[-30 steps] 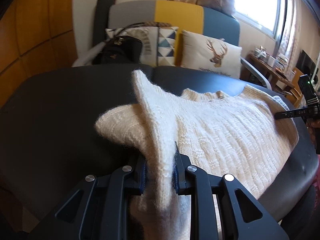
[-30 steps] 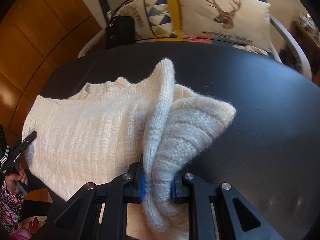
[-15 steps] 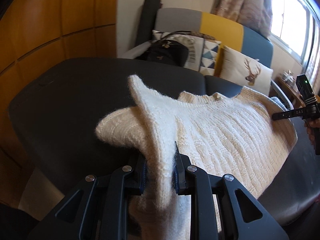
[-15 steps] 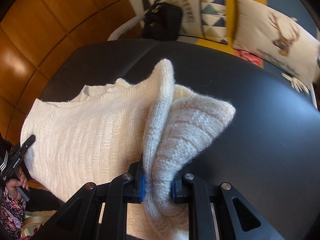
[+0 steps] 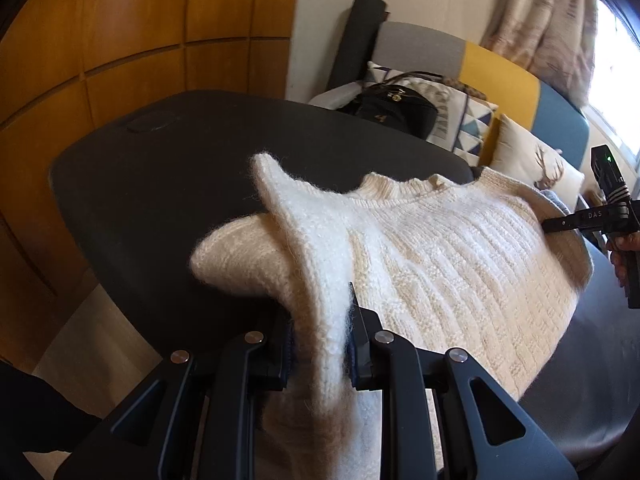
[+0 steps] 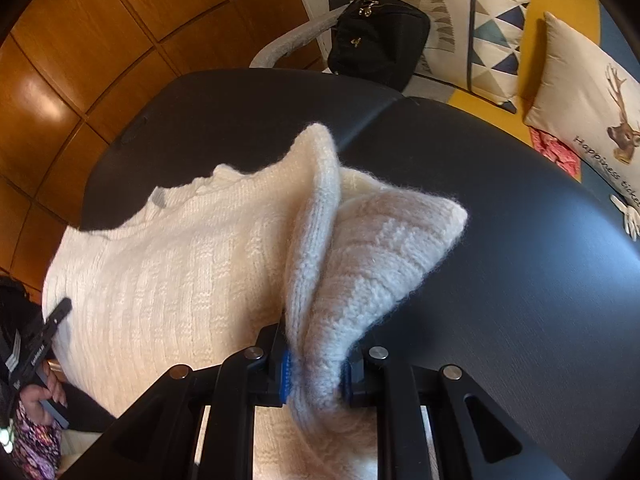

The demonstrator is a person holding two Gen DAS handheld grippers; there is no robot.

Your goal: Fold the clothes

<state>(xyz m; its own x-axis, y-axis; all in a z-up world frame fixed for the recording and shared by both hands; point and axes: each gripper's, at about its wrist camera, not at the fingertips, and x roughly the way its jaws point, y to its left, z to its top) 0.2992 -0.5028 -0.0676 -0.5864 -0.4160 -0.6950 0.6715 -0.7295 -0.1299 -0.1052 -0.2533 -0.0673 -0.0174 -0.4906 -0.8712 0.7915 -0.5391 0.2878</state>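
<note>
Early in the fold, by the look of it. Left tongs (image 5: 320,346) clamped on one pinched edge of the cream knit sweater (image 5: 440,256), right tongs (image 6: 316,374) clamped on the other. Body spread ahead on the black table (image 6: 500,280); no finished fold seen.

Dark tabletop (image 5: 168,184), matte, rounded edge. Wood-panelled wall (image 5: 132,32), orange-brown, behind it. Sofa (image 5: 424,50) with backrest in grey, yellow and blue sections. Black handbag (image 6: 380,36) with gold fittings, on the sofa seat, touching the cushion with triangle print (image 6: 480,32). Cream cushion with deer print (image 6: 592,96) beside that one. Pink cloth (image 6: 554,148) just below the deer cushion. Patterned curtain (image 5: 540,20) beside a bright window (image 5: 618,60)
</note>
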